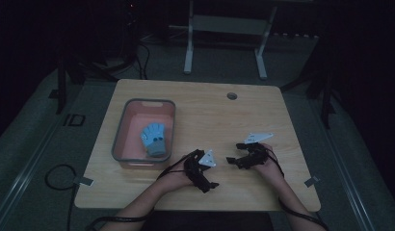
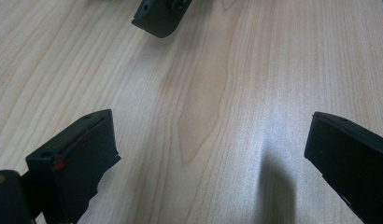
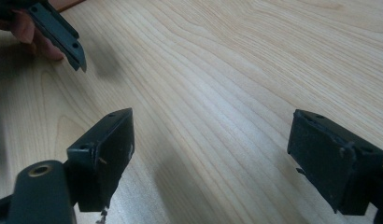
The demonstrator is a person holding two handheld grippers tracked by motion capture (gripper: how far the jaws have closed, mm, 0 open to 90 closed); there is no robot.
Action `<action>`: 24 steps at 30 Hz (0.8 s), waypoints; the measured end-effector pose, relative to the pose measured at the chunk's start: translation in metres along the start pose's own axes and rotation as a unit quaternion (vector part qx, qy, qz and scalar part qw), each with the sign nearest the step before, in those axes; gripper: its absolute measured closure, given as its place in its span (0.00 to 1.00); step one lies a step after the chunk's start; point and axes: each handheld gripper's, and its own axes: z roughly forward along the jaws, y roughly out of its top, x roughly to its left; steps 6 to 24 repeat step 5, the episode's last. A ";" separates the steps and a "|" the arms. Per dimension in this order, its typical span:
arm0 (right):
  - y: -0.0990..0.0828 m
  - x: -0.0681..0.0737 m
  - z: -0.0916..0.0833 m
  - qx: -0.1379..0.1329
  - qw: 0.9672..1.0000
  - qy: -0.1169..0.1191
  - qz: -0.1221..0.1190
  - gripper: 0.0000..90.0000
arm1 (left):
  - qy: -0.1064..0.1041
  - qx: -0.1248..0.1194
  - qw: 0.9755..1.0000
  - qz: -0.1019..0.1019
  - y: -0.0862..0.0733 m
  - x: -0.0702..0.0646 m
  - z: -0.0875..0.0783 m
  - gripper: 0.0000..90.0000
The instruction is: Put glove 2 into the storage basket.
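Note:
A grey-rimmed pink bin (image 1: 119,130) stands on the left half of the wooden table (image 1: 210,115). In it lies a light blue glove-shaped item (image 1: 153,137). My left gripper (image 1: 205,171) sits near the table's front middle, to the right of the bin. Its jaws (image 2: 213,140) stand wide open over bare wood. My right gripper (image 1: 235,153) is just to its right, pointing left towards it, and is also open (image 3: 213,140) with nothing between the jaws. Each gripper view shows a jaw tip of the other gripper (image 2: 157,18) (image 3: 59,32) close by.
A round cable hole (image 1: 231,96) is near the table's far edge. White desk legs (image 1: 188,53) stand on the dark floor behind. Cables (image 1: 56,175) trail off the table's left front. The room around is dim.

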 end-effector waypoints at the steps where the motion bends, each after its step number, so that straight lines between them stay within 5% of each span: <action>1: 0.000 0.000 0.000 0.001 1.000 -0.002 -0.002 0.16 | 0.001 -0.002 1.000 -0.002 0.000 0.000 0.000 0.03; 24: -0.001 0.000 0.001 0.002 1.000 -0.003 -0.004 0.16 | 0.002 -0.003 1.000 -0.002 -0.001 0.000 0.000 0.03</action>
